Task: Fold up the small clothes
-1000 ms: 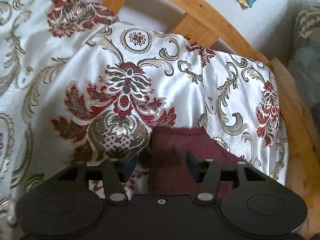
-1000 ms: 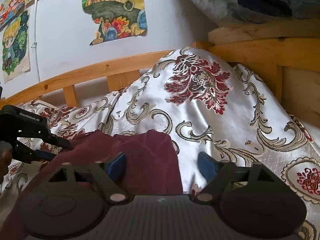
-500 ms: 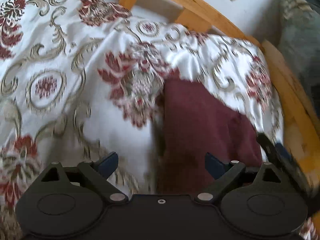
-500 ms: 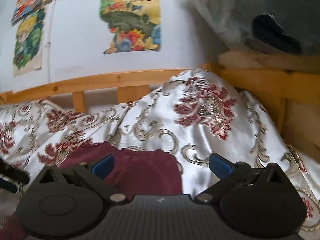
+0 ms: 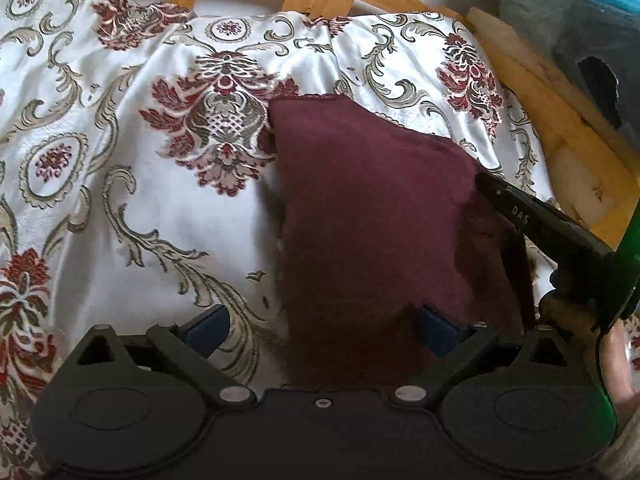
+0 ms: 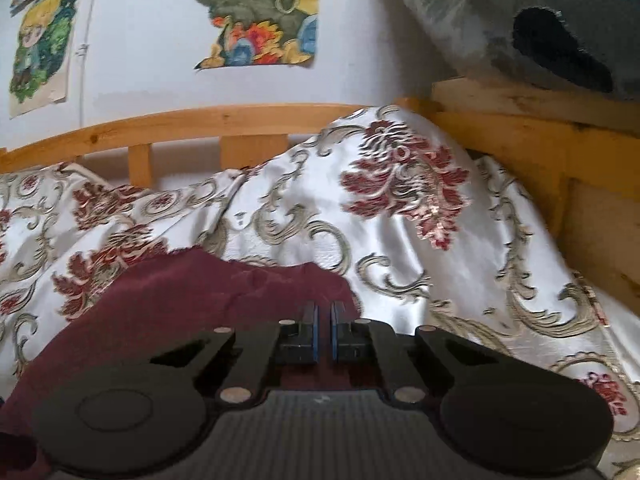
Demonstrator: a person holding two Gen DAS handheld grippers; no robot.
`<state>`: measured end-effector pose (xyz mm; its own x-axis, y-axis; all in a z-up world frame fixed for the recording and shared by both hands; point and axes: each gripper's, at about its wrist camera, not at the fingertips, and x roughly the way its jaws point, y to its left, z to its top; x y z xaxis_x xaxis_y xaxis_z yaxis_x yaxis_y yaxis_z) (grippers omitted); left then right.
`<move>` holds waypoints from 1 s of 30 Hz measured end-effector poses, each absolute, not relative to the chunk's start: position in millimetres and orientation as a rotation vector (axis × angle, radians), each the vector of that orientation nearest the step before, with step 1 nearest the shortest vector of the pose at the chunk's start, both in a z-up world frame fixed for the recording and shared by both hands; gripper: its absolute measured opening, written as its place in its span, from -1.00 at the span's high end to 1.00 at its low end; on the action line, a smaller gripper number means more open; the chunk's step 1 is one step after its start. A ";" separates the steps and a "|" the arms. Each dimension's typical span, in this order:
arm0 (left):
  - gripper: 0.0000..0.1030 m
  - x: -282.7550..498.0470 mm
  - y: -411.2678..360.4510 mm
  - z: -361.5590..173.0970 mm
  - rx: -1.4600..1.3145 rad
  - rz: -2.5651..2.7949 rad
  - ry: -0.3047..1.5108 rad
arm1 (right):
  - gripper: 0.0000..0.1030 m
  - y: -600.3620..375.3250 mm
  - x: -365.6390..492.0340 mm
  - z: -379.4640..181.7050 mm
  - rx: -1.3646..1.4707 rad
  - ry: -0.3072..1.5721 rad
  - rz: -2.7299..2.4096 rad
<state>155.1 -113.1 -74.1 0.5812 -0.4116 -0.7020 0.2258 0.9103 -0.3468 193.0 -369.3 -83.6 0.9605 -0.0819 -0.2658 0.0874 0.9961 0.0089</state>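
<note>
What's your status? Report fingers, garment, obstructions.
Left gripper open, jaws just widened, over maroon garment edge. Right gripper just snapped shut on the garment's far side. Garment on patterned bedspread. Nothing in the way.

cloth [image 5: 372, 216] on bedspread [image 5: 120, 184] | wooden rail [image 6: 192, 126] behind | wall pictures [image 6: 256, 12] above rail
</note>
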 end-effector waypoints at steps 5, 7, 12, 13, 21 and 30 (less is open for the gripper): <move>-0.94 153.3 -117.9 -74.1 -0.206 -0.402 0.868 | 0.87 -378.0 191.3 -80.5 0.053 0.271 -0.130; -0.94 152.7 -119.4 -76.2 -0.193 -0.408 0.869 | 0.86 -379.7 192.9 -81.8 0.061 0.285 -0.134; -0.98 157.0 -118.8 -86.2 -0.208 -0.402 0.901 | 0.76 -389.4 195.2 -86.4 0.142 0.297 -0.096; -0.99 158.7 -118.1 -88.9 -0.217 -0.400 0.913 | 0.66 -392.5 194.9 -86.9 0.166 0.295 -0.092; -0.99 157.4 -122.7 -93.0 -0.198 -0.392 0.902 | -0.37 -409.0 189.8 -83.4 0.290 0.272 -0.040; -0.99 156.4 -126.6 -92.7 -0.170 -0.382 0.900 | -0.95 -406.5 210.1 -74.5 0.200 0.319 0.158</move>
